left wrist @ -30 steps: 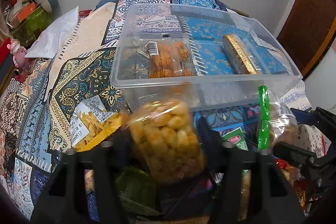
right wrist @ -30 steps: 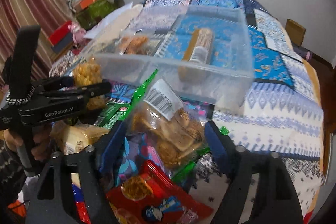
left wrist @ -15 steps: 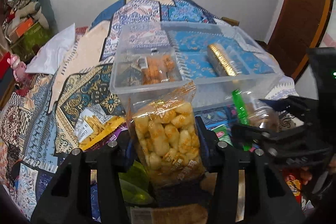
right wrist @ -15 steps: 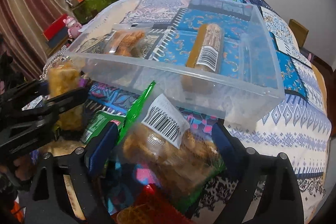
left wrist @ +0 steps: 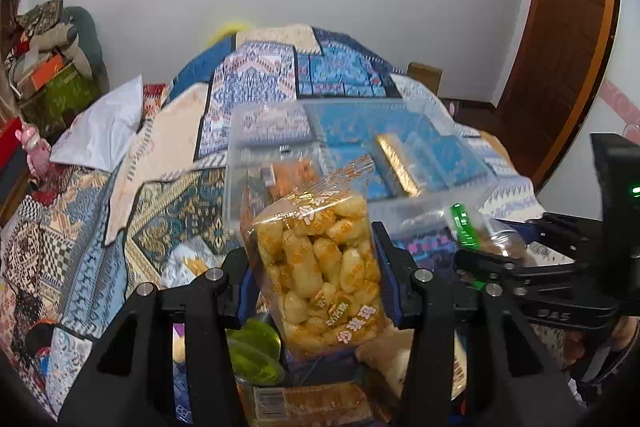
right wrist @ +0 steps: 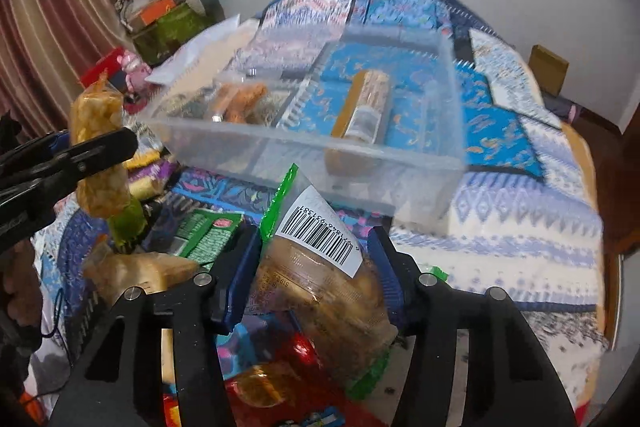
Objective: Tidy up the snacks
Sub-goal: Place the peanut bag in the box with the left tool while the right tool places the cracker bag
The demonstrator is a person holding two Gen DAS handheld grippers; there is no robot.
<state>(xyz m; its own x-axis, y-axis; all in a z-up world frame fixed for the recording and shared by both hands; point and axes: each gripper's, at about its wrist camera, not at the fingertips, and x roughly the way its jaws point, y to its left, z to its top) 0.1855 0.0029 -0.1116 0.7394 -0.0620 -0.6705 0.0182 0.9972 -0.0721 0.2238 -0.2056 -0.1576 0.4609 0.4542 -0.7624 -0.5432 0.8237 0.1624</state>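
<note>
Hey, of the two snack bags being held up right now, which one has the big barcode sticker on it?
The green-edged bag of brown snacks in the right claw. The left claw holds a clear bag of yellow puffs with no sticker showing.

Two clear snack bags (left wrist: pixel 320 267), upright, lifted.

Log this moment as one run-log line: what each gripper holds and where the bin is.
left gripper: shut on yellow puff bag | right gripper: shut on barcode snack bag | clear bin: ahead on bed, holds two snacks
</note>
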